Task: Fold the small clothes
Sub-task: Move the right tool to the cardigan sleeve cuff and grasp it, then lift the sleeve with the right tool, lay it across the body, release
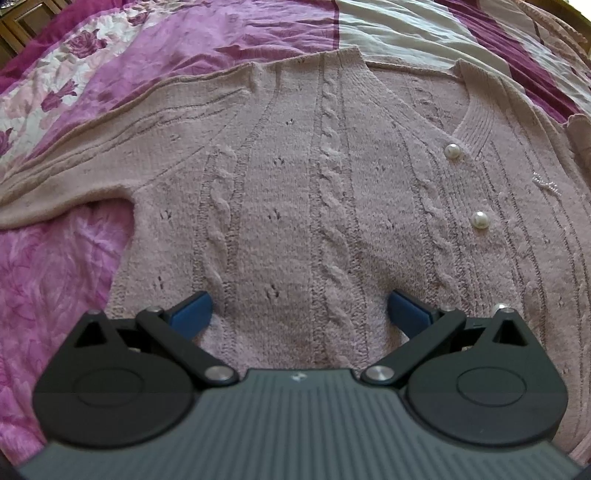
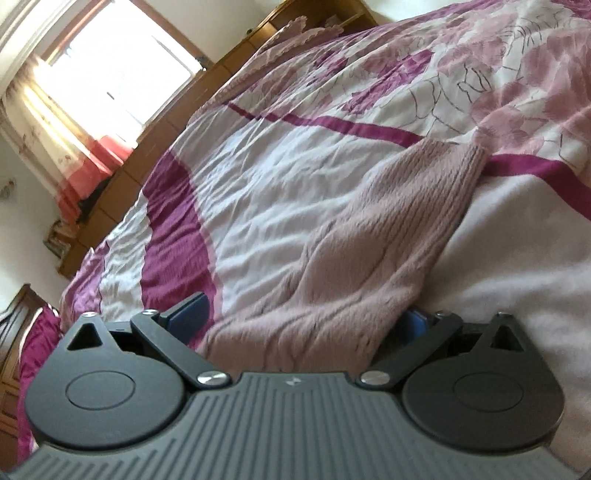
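A pale pink cable-knit cardigan (image 1: 303,177) with pearl buttons (image 1: 480,220) lies flat on the bed, front up, one sleeve (image 1: 74,162) stretched to the left. My left gripper (image 1: 299,310) is open, blue pads wide apart, low over the cardigan's lower front. In the right wrist view the other sleeve (image 2: 369,236) runs away from me across the quilt, its ribbed cuff (image 2: 469,162) at the far end. My right gripper (image 2: 306,317) is open, and the sleeve's near end lies between its jaws, covering most of the right pad.
The bed is covered by a quilt (image 2: 258,177) in white, pink and magenta with flower prints. A wooden headboard or cabinet (image 2: 155,147) and a bright curtained window (image 2: 110,66) stand beyond the bed. Another pink knit piece (image 1: 561,33) lies at the far right.
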`<state>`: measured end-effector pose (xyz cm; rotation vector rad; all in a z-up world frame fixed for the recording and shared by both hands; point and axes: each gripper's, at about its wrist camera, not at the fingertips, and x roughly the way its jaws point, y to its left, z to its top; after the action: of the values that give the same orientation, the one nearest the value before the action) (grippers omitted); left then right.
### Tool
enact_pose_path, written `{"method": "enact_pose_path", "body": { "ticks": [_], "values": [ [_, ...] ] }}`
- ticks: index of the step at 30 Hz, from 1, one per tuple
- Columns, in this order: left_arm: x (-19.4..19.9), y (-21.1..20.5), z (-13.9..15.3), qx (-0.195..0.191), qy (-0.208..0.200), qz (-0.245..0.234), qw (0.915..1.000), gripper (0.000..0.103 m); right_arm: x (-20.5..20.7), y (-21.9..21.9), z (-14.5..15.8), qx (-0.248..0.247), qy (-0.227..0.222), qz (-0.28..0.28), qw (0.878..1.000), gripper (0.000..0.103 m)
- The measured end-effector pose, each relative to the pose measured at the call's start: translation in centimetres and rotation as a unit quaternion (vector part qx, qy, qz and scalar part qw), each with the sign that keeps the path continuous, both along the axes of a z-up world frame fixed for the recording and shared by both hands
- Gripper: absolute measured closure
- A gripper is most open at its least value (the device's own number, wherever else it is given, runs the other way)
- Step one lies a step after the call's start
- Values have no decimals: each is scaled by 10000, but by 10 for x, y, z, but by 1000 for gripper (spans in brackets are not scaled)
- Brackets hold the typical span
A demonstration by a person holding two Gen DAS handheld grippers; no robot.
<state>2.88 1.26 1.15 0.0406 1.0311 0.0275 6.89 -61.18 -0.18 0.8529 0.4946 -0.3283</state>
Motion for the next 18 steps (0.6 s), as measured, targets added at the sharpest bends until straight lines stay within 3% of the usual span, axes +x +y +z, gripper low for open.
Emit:
{"method": "enact_pose_path", "body": {
  "ticks": [4, 5, 7, 9, 18],
  "values": [
    [0, -1, -1, 25, -12, -4, 10000, 0, 4, 2, 5, -317, 190, -163, 9992, 45],
    [0, -1, -1, 22, -14, -3, 10000, 0, 4, 3, 6, -408, 243, -204, 9987, 51],
    [0, -1, -1, 26, -7, 8, 10000, 0, 1, 7, 8, -664, 313, -274, 9969, 76],
    [0, -2, -1, 38, -8, 11, 10000, 0, -5, 8, 10, -730, 229, -338, 9965, 91],
    [-2, 0, -1, -2, -83, -35, 10000, 0, -59, 26, 49, -796, -596, -568, 9934, 96]
  ]
}}
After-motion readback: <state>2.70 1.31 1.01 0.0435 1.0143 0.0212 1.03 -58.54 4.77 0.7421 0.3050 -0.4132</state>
